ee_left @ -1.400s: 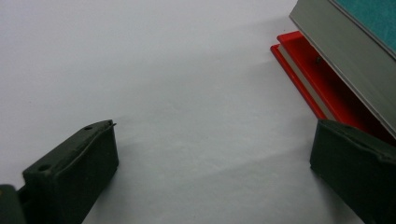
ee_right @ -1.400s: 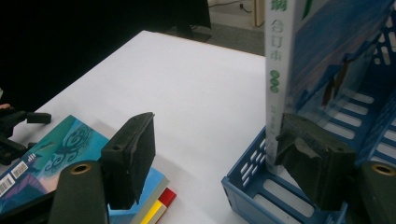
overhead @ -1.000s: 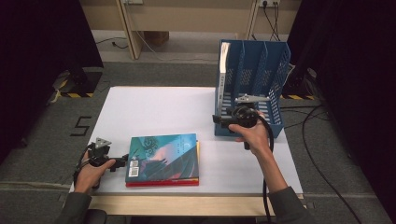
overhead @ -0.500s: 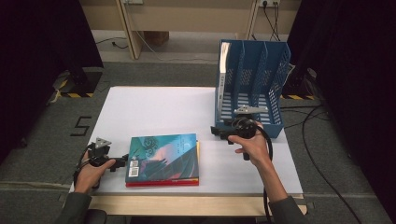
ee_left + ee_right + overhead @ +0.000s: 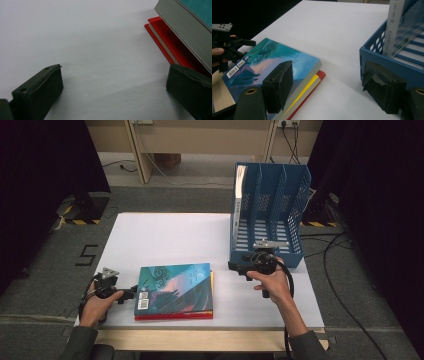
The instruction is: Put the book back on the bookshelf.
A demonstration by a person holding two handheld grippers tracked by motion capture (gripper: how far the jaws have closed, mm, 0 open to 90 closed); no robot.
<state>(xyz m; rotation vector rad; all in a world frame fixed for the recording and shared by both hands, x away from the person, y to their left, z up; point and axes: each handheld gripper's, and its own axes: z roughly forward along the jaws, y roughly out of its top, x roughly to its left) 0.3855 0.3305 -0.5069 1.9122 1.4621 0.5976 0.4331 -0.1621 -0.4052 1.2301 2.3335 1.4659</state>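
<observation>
Currently step: right tongs (image 5: 239,266), jaws wide and empty, approach the stacked books (image 5: 175,291) from the file rack (image 5: 270,215) side.
Next move: lower to the teal top book's right edge, then close.
Left tongs (image 5: 131,293): open, empty, just beside the stack's left edge.
Books: front of the table (image 5: 165,237), between both tongs.

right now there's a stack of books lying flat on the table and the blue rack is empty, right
Not quite: the rack is not empty. One book stands upright in its leftmost slot, as the high view shows. The stack of books does lie flat on the table.
</observation>
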